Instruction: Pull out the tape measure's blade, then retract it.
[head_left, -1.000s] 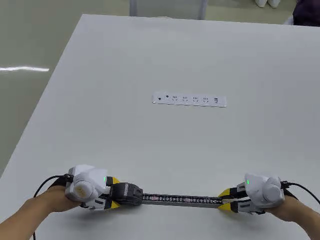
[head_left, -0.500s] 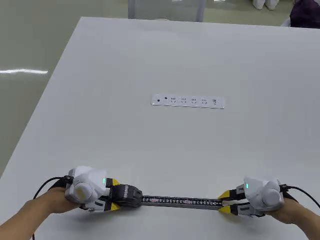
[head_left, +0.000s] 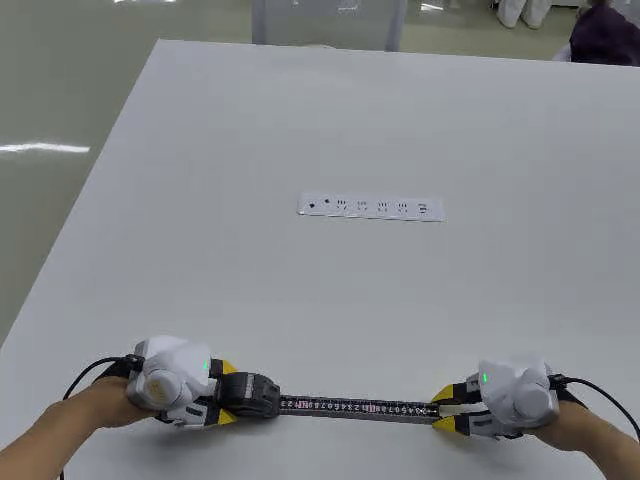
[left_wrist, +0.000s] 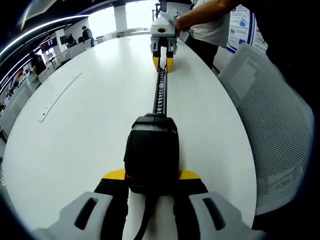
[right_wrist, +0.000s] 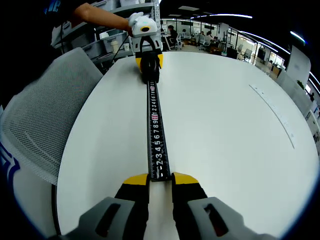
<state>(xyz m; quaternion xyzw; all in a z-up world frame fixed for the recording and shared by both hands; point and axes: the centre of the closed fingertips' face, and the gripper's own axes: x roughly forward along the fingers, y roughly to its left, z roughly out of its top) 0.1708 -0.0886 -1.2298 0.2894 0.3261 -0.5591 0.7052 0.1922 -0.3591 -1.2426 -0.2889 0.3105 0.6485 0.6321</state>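
A black tape measure case rests on the white table near its front edge, clamped in my left gripper. In the left gripper view the case fills the space between the yellow-tipped jaws. Its black blade with white numbers lies flat on the table, stretched to the right. My right gripper is shut on the blade's end. The right gripper view shows the blade running from the gripper away to the case.
A white strip with printed marks lies flat at the table's middle. A grey mesh chair back stands close behind the table's near edge. Floor shows off the table's left edge.
The right gripper has drawn slightly further right, lengthening the pulled-out blade a little. The head camera has tilted, so the table and strip sit lower in the picture.
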